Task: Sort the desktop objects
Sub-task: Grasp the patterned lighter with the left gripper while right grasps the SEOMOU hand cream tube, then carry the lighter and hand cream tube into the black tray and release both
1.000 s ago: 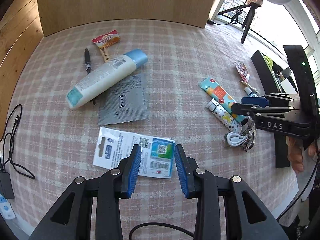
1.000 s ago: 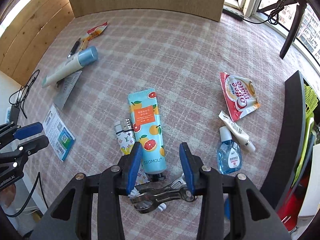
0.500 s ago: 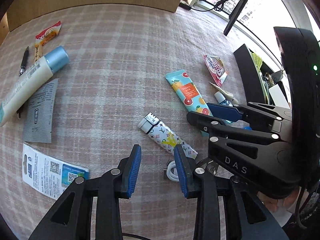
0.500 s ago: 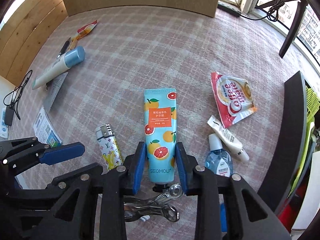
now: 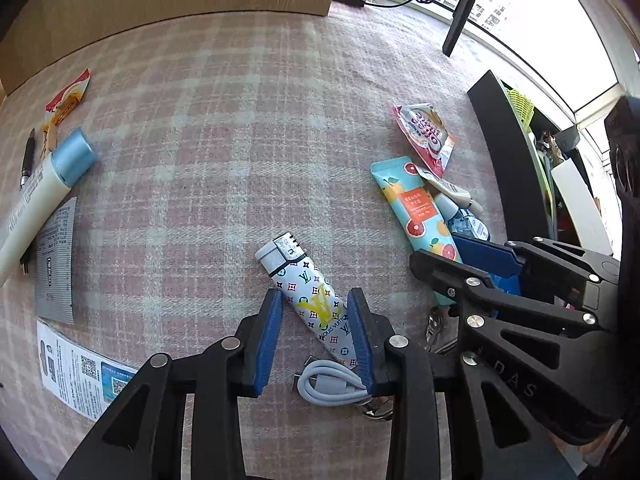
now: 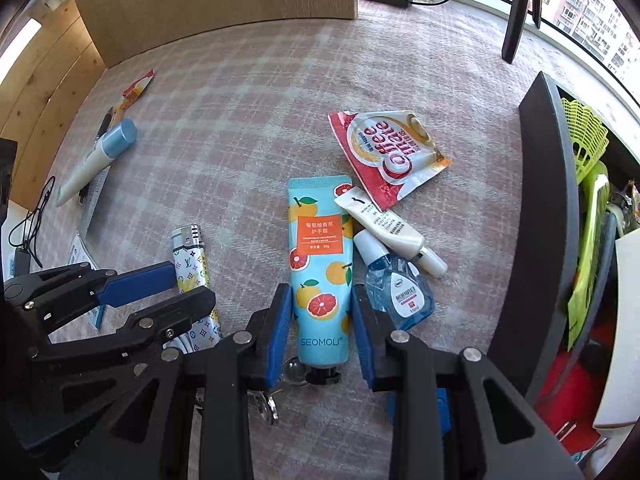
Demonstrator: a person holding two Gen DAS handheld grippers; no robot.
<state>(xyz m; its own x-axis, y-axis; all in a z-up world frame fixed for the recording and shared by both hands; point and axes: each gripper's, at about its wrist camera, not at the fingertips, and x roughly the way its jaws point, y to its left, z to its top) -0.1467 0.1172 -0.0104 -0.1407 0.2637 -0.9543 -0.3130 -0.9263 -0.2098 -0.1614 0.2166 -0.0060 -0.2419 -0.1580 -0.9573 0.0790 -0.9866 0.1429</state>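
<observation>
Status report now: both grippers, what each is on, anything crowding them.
Left gripper straddles the lighter, pads not visibly pressing. Right gripper has just closed around the hand cream tube. Eye-drop bottle touches its right finger.

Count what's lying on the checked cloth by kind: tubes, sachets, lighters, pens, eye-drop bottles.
Tubes: 3 (blue-capped white tube, grapefruit hand cream, small white tube)
Sachets: 2 (Coffee mate sachet, far red sachet)
Lighters: 1 (patterned lighter)
Pens: 1 (black pen)
Eye-drop bottles: 1 (blue bottle)
Total: 8
</observation>
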